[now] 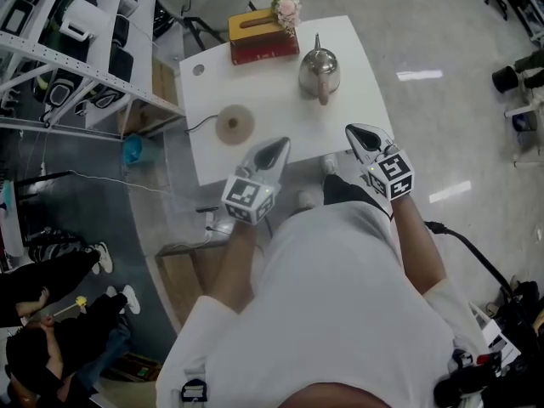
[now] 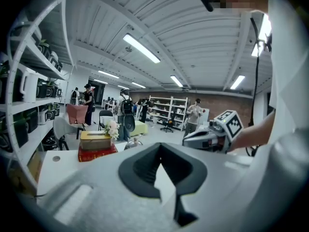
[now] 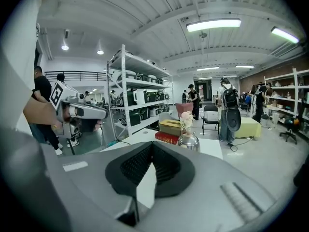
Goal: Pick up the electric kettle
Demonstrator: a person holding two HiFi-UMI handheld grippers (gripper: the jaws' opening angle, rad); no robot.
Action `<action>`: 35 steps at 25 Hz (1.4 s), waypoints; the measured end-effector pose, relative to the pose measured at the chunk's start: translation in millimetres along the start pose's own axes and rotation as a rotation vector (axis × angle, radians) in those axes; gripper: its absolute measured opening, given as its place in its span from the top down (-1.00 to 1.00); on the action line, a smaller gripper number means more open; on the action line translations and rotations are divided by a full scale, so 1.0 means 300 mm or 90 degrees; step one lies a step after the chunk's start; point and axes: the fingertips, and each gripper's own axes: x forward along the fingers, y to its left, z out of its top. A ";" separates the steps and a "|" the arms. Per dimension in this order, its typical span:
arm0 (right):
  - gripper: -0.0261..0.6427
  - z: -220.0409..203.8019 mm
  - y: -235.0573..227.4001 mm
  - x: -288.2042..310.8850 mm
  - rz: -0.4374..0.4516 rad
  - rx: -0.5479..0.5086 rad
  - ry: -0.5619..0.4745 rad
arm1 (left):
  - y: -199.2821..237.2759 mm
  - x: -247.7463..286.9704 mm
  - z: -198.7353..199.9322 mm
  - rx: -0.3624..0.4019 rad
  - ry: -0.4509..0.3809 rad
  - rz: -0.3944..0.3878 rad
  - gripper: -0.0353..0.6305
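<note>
Head view: the electric kettle (image 1: pixel 320 73) sits on the white table (image 1: pixel 255 113), well ahead of the left gripper (image 1: pixel 274 149) and right gripper (image 1: pixel 360 134). Left gripper view: jaws pressed together, nothing in them, and it's way past the tips. Right gripper view: same deal, jaws closed up and empty, with it ahead and a bit right.

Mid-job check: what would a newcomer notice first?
The shiny silver metal kettle stands on the white table, right side, apart from a round tan base at left. A yellow tissue box tops a red book at the far edge; left gripper and right gripper hover shut, empty, at the near edge.
</note>
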 end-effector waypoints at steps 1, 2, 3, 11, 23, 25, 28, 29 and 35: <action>0.91 0.002 0.004 -0.009 -0.001 0.002 -0.002 | -0.007 -0.006 0.002 0.002 -0.001 0.001 0.89; 0.91 0.003 0.007 -0.017 -0.001 0.003 -0.003 | -0.014 -0.011 0.002 0.003 -0.001 0.002 0.89; 0.91 0.003 0.009 -0.024 -0.001 0.004 -0.003 | -0.020 -0.015 0.002 0.004 -0.001 0.004 0.89; 0.91 0.017 -0.002 -0.070 0.018 -0.003 -0.007 | -0.068 -0.017 0.006 -0.005 -0.006 0.030 0.89; 0.91 0.037 -0.081 -0.194 0.056 0.007 -0.038 | -0.190 0.040 0.045 -0.016 -0.029 0.096 0.89; 0.91 0.038 -0.088 -0.206 0.059 0.006 -0.043 | -0.206 0.049 0.047 -0.016 -0.031 0.102 0.89; 0.91 0.039 -0.086 -0.220 0.066 0.005 -0.047 | -0.221 0.052 0.051 -0.015 -0.033 0.108 0.89; 0.91 0.040 -0.085 -0.225 0.068 0.005 -0.048 | -0.225 0.052 0.054 -0.015 -0.034 0.110 0.89; 0.91 0.029 -0.089 -0.248 0.081 0.003 -0.053 | -0.247 0.056 0.061 -0.010 -0.039 0.126 0.89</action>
